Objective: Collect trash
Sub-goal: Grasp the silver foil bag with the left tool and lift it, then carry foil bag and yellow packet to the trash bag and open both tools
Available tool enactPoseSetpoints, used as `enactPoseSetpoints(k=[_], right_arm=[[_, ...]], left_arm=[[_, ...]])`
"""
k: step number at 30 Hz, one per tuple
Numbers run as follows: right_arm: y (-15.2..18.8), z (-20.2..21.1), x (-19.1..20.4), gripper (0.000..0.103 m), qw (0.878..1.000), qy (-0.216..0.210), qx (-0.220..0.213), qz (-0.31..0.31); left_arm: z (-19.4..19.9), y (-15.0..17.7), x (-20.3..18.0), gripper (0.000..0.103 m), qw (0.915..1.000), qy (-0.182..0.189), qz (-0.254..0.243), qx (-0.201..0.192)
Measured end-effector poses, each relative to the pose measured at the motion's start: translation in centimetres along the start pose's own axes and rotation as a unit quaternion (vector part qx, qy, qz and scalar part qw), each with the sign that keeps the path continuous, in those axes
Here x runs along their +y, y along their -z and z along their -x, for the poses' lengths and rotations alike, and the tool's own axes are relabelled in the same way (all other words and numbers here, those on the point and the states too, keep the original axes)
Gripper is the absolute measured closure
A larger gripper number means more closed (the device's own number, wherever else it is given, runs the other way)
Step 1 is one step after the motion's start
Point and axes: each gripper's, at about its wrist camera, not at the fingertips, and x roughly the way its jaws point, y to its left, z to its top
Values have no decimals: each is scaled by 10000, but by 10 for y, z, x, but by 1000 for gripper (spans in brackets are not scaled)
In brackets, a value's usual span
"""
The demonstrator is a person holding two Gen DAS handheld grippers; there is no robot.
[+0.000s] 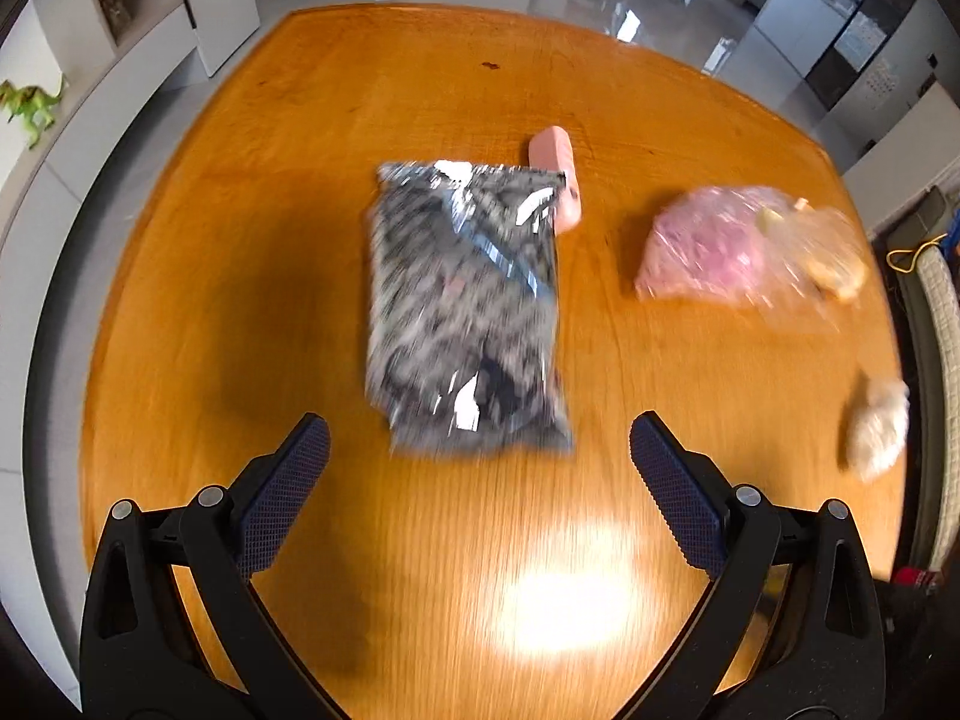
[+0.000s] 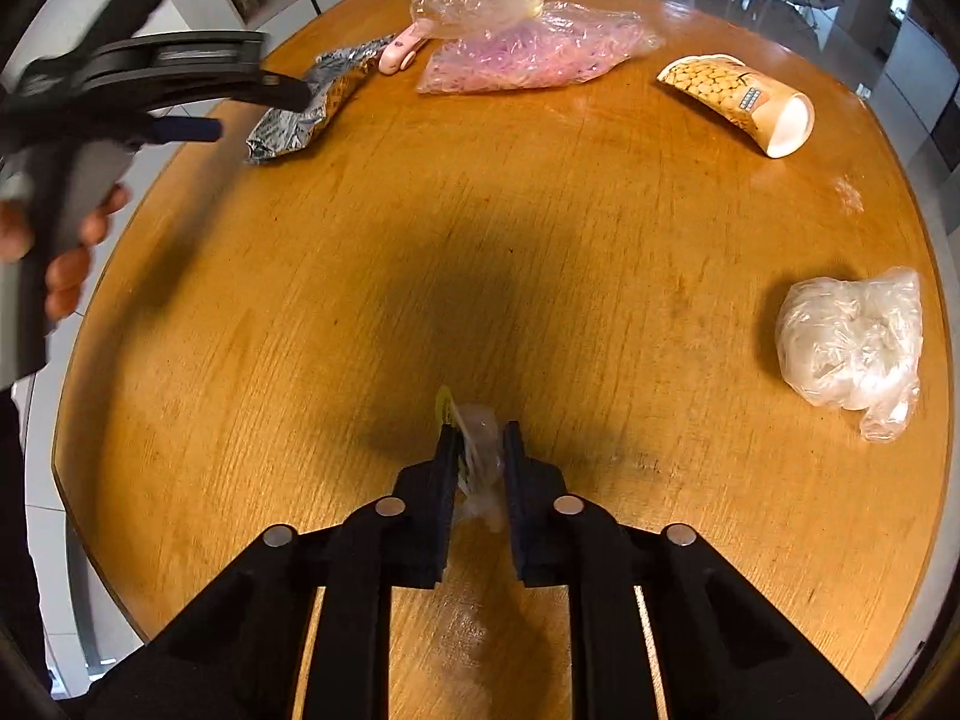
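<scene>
item 1: left gripper (image 1: 480, 438), jaws spread wide, holding nothing, hovering above the wooden counter (image 1: 300, 210) just short of the near end of a silver foil packet (image 1: 462, 306). left wrist view is motion-blurred.

item 2: silver foil packet, lying flat mid-counter. a pink oblong object (image 1: 561, 177) lies at its far right corner, touching or partly under it; cannot tell which.

item 3: pink-tinted clear plastic bag (image 2: 528, 42), crumpled, lying to the right of the packet toward the far edge of the counter.

item 4: paper cup (image 2: 741, 99) with a yellow dotted print, on its side, white opening facing the near right.

item 5: crumpled clear plastic wad (image 2: 852, 342), near the right edge of the counter, well apart from the cup.

item 6: right gripper (image 2: 477, 438), jaws narrowed onto a small clear wrapper scrap (image 2: 480, 450) with a yellow bit at its tip, held above the near part of the counter.
</scene>
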Motion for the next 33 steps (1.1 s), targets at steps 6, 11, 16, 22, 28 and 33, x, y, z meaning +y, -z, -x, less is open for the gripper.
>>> enactPoseSetpoints(k=[6, 11, 16, 22, 28, 33], right_arm=[[11, 7, 2, 89, 9998, -203, -44, -57], [17, 10, 5, 89, 9995, -284, -68, -96], [23, 14, 19, 90, 9992, -342, -146, -152], [33, 26, 51, 90, 9985, -490, -245, -56], [48, 42, 107, 90, 9968, -649, -362, 309], [58, 43, 165, 90, 9930, -849, -365, 737]], left_arm=[[-36, -27, -2, 6, 9998, -206, -56, 61], [-37, -26, 10, 55, 9997, -168, 97, -143], [-19, -9, 25, 81, 9997, 62, 126, -177], [17, 38, 50, 82, 9990, 285, 135, -328], [60, 90, 94, 82, 9972, 375, 206, -606], [100, 143, 134, 82, 9951, 268, 328, -890]])
